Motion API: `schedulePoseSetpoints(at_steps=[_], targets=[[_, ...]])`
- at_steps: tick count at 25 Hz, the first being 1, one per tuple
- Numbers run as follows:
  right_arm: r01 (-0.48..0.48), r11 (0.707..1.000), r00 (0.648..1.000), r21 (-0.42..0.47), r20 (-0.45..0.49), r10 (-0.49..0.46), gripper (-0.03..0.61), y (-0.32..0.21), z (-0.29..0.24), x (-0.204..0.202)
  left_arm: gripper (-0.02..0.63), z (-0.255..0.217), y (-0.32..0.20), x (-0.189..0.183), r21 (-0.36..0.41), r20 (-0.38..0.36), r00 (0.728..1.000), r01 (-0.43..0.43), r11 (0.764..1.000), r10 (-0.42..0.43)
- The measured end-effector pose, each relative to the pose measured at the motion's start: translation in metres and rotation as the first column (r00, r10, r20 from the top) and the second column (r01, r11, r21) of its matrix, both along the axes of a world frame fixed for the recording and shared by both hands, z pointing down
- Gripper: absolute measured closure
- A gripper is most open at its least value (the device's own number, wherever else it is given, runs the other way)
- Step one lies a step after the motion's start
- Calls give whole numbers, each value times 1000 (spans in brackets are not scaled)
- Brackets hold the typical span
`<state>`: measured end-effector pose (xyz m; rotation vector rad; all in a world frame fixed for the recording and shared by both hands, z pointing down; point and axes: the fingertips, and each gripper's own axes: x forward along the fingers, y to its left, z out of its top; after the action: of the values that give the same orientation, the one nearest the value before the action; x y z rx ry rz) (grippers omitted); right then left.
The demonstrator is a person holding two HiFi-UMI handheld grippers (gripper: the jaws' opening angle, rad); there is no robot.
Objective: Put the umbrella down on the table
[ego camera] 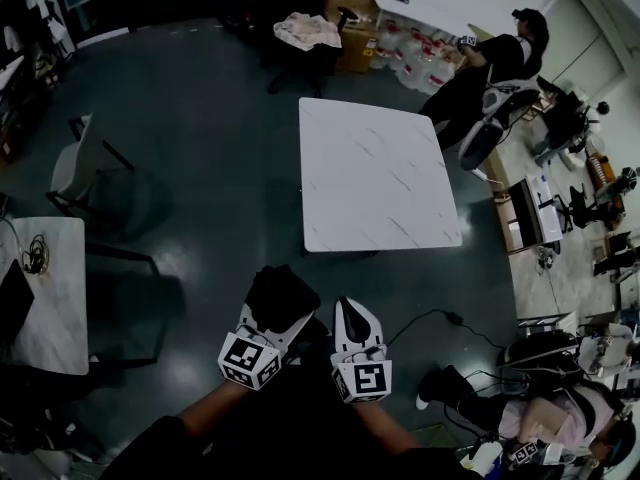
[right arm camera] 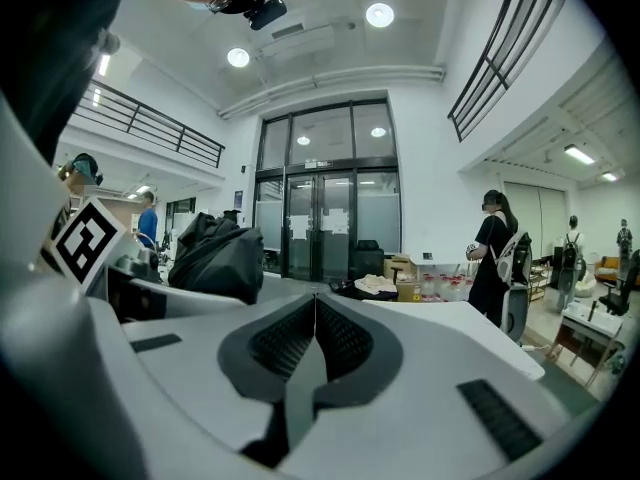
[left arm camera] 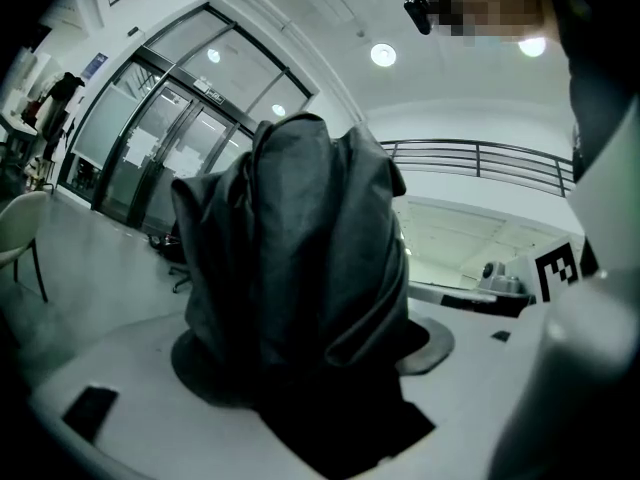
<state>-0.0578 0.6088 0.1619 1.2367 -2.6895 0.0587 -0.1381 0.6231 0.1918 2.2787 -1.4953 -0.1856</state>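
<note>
A folded black umbrella [ego camera: 283,297] is clamped in my left gripper [ego camera: 272,320], low in the head view; its dark fabric [left arm camera: 300,298] fills the left gripper view and hides the jaws' tips. My right gripper [ego camera: 352,320] sits just to its right, shut with nothing in it, its ribbed pads [right arm camera: 316,340] pressed together. From the right gripper view the umbrella [right arm camera: 215,256] shows at the left. The white square table [ego camera: 372,175] stands ahead of both grippers, apart from them, over dark floor.
A person in black [ego camera: 492,68] stands by the table's far right corner near a chair [ego camera: 490,123]. Another white table [ego camera: 45,293] and a chair [ego camera: 85,173] are at the left. Boxes and bottles [ego camera: 400,48] lie beyond; desks with gear line the right.
</note>
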Motion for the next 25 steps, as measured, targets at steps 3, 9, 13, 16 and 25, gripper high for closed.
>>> schedulePoseSetpoints(at_steps=[3, 9, 13, 16, 25], targets=[[12, 999, 1000, -32, -10, -12, 561, -5, 16, -6, 258, 15, -4, -8, -30, -26, 1000, 11, 999, -12], [27, 999, 1000, -36, 12, -27, 560, -43, 29, -6, 258, 37, -39, -5, -74, -28, 999, 18, 997, -20], [14, 1000, 998, 4, 58, -14, 560, -85, 14, 10, 258, 34, -82, 9, -98, -6, 1000, 6, 995, -7], [-19, 1000, 996, 14, 86, 17, 560, -127, 3, 28, 258, 33, -122, 14, -119, 8, 1000, 8, 993, -7], [-92, 996, 981, -7, 169, 92, 560, -238, -4, 108, 258, 43, -226, 62, -179, 51, 999, 14, 984, -5]])
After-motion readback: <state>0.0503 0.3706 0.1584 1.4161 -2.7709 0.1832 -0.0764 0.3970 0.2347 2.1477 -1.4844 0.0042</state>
